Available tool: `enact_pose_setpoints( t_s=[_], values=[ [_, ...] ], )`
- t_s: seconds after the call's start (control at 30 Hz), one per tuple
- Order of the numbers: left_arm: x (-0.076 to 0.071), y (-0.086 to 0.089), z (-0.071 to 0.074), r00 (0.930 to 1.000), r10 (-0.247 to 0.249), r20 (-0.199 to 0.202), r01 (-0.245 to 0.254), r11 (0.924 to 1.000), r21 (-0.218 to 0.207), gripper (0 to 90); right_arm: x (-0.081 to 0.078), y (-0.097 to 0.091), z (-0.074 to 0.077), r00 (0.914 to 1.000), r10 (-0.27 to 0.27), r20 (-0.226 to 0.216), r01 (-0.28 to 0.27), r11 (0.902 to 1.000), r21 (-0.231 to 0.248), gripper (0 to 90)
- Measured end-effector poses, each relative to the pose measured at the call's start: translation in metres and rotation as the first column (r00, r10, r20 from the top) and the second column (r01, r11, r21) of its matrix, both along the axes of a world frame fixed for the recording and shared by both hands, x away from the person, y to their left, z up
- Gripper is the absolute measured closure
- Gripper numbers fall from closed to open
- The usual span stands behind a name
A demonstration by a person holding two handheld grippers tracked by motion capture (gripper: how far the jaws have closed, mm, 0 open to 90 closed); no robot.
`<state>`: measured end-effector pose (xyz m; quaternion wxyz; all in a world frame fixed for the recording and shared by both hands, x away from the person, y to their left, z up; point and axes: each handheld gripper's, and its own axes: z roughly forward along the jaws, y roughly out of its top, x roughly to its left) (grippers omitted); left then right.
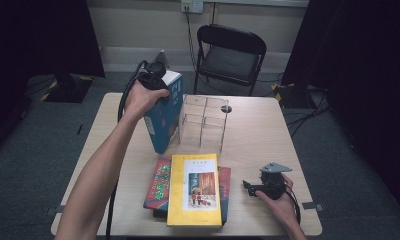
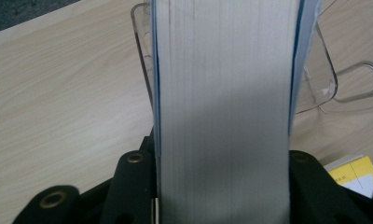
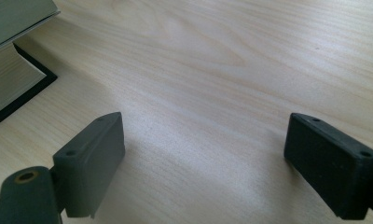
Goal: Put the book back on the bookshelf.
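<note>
My left gripper point(image 1: 162, 89) is shut on a thick blue book point(image 1: 164, 120) and holds it upright and a little tilted, its lower corner near the table point(image 1: 258, 135), just left of a clear acrylic book rack point(image 1: 204, 119). In the left gripper view the book's page edges point(image 2: 222, 93) fill the gap between the jaws of the left gripper point(image 2: 222, 186), and the clear rack point(image 2: 325, 79) lies behind them. My right gripper point(image 1: 247, 187) rests open near the table's front right, with bare wood between the jaws of that gripper point(image 3: 222, 158).
A yellow book point(image 1: 194, 190) lies on top of a red book point(image 1: 160, 182) and others at the front middle; this stack's edges point(image 3: 12, 37) show left of my right gripper. A black folding chair point(image 1: 230, 52) stands beyond the table.
</note>
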<state>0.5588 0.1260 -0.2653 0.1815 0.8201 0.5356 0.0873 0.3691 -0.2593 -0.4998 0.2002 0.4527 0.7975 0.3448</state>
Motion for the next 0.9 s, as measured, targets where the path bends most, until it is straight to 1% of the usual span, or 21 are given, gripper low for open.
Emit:
enact_pose_setpoints(
  t_s=[0.1, 0.13, 0.17, 0.23, 0.27, 0.33, 0.4, 0.5, 0.57, 0.6, 0.63, 0.7, 0.77, 0.8, 0.83, 0.87, 0.9],
  values=[
    [0.003, -0.006, -0.007, 0.9997, 0.01, 0.024, -0.01, 0.9999, 0.007, 61.4, 0.0, 0.0, 0.0, 1.0, 0.0, 0.0, 0.0, 1.0, 0.0, 12.0],
    [0.003, -0.006, -0.007, 0.9997, 0.01, 0.024, -0.01, 0.9999, 0.007, 61.4, 0.0, 0.0, 0.0, 1.0, 0.0, 0.0, 0.0, 1.0, 0.0, 12.0],
    [0.005, -0.005, -0.01, 0.9996, -0.001, 0.027, 0.0, 1.0, 0.005, 61.4, 0.0, 0.0, 0.0, 1.0, 0.0, 0.0, 0.0, 1.0, 0.0, 12.0],
    [0.006, -0.002, -0.015, 0.9997, 0.014, 0.019, -0.014, 0.9997, -0.019, 61.3, 0.0, 0.0, 0.0, 1.0, 0.0, 0.0, 0.0, 1.0, 0.0, 12.0],
    [0.006, -0.002, -0.016, 0.9996, 0.007, 0.029, -0.006, 0.9998, -0.019, 61.3, 0.0, 0.0, 0.0, 1.0, 0.002, 0.0, -0.002, 1.0, -0.001, 12.0],
    [0.005, -0.003, -0.015, 0.9995, 0.01, 0.029, -0.01, 0.9998, -0.017, 61.2, 0.0, 0.0, 0.0, 1.0, 0.003, 0.0, -0.003, 1.0, -0.001, 12.0],
    [0.004, -0.004, -0.015, 0.9994, -0.011, 0.033, 0.011, 0.9999, -0.002, 61.0, 0.0, 0.0, 0.0, 1.0, 0.003, 0.0, -0.003, 1.0, -0.001, 12.0],
    [0.002, -0.005, -0.015, 0.9988, 0.003, 0.05, -0.002, 0.9998, -0.019, 60.1, 0.0, 0.0, 0.0, 1.0, 0.003, 0.0, -0.003, 1.0, -0.001, 12.1],
    [0.001, -0.003, -0.015, 0.9972, -0.002, 0.074, 0.005, 0.9995, -0.032, 59.1, 0.0, 0.0, 0.0, 1.0, 0.004, 0.0, -0.004, 1.0, -0.001, 12.2],
    [-0.001, -0.002, -0.015, 0.996, -0.004, 0.089, 0.009, 0.9989, -0.046, 58.1, 0.0, 0.0, 0.0, 1.0, 0.003, 0.0, -0.003, 1.0, -0.001, 12.2],
    [-0.002, -0.001, -0.015, 0.9944, -0.009, 0.105, 0.014, 0.9988, -0.047, 57.7, 0.0, 0.0, 0.0, 1.0, 0.004, 0.0, -0.004, 1.0, -0.001, 12.2],
    [-0.004, 0.002, -0.013, 0.993, -0.009, 0.118, 0.016, 0.9982, -0.058, 57.6, -0.001, 0.0, 0.0, 1.0, 0.005, 0.0, -0.005, 1.0, -0.001, 12.2],
    [-0.007, 0.008, -0.011, 0.9887, -0.016, 0.149, 0.028, 0.9964, -0.079, 56.3, -0.001, 0.0, 0.0, 1.0, 0.006, 0.0, -0.006, 1.0, -0.001, 12.1],
    [-0.01, 0.01, -0.011, 0.9849, -0.012, 0.173, 0.028, 0.9956, -0.089, 55.2, -0.001, 0.0, 0.0, 1.0, 0.006, 0.0, -0.006, 1.0, -0.001, 12.1],
    [-0.012, 0.012, -0.01, 0.9827, -0.012, 0.185, 0.029, 0.9956, -0.089, 55.2, -0.001, 0.0, 0.0, 1.0, 0.006, 0.0, -0.006, 1.0, 0.0, 12.1],
    [-0.016, 0.015, -0.011, 0.9778, 0.0, 0.209, 0.024, 0.9937, -0.11, 55.4, -0.001, 0.0, 0.0, 1.0, 0.006, -0.001, -0.006, 1.0, 0.0, 12.1],
    [-0.018, 0.017, -0.012, 0.9743, -0.002, 0.225, 0.028, 0.9933, -0.112, 54.4, -0.001, 0.0, 0.0, 1.0, 0.005, -0.002, -0.005, 1.0, 0.0, 12.1]
  ],
)
